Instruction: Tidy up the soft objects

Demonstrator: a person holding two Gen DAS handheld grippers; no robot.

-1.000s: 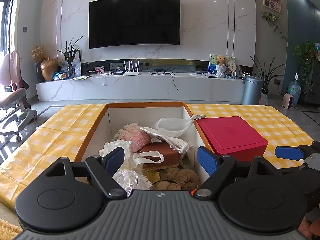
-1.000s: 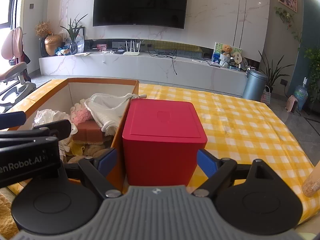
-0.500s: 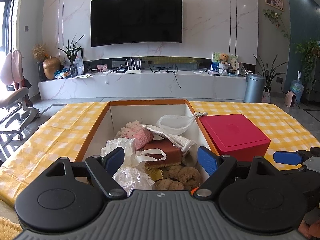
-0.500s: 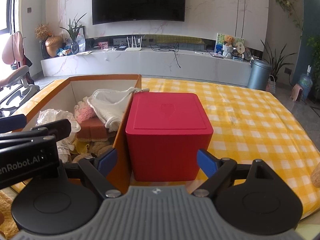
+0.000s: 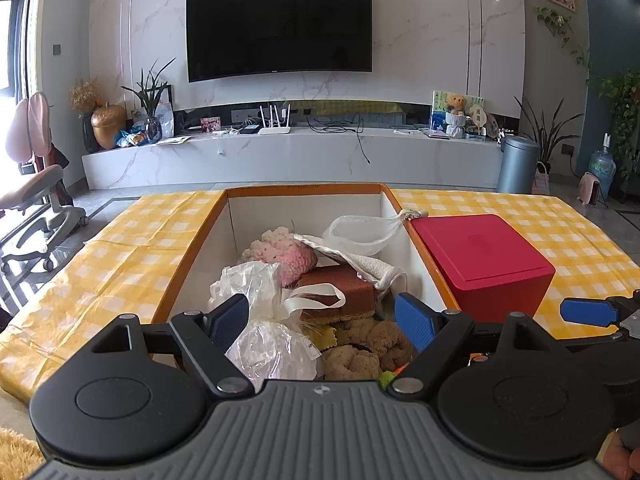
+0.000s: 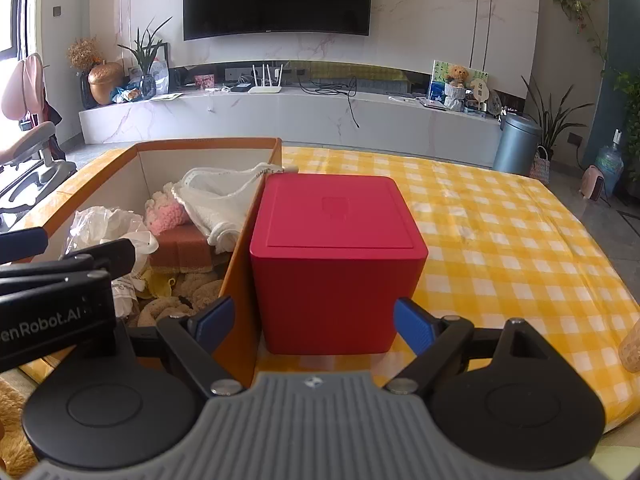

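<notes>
Two handheld grippers face a table draped in a yellow checked tablecloth (image 6: 500, 240). The left gripper (image 5: 322, 322) has its blue pads spread wide with nothing clamped; it hangs over the near end of an orange-rimmed cardboard box (image 5: 192, 256), and a crinkled clear plastic bag (image 5: 268, 344) shows between the pads without either pad pressing it. The right gripper (image 6: 314, 326) is also spread wide and empty, aimed at a closed red cube-shaped box (image 6: 336, 264), with a strip of bare cloth between its pads and the cube's near face.

Places are given from the cardboard box. Inside it, soft things lie heaped: the plastic bag at the near left, a brown plush toy (image 5: 372, 344) at the near right, a brown sponge block (image 5: 340, 288) in the middle, a pink knitted item (image 5: 288, 252) behind that, and a white mesh bag (image 5: 360, 236) draped toward the right wall, its cord hanging over the rim. The far end of the box floor is bare. The red cube stands just outside the right wall, nearly touching it. Right of the cube the tablecloth is open to the table's edge. Left of the box the cloth is likewise bare.
</notes>
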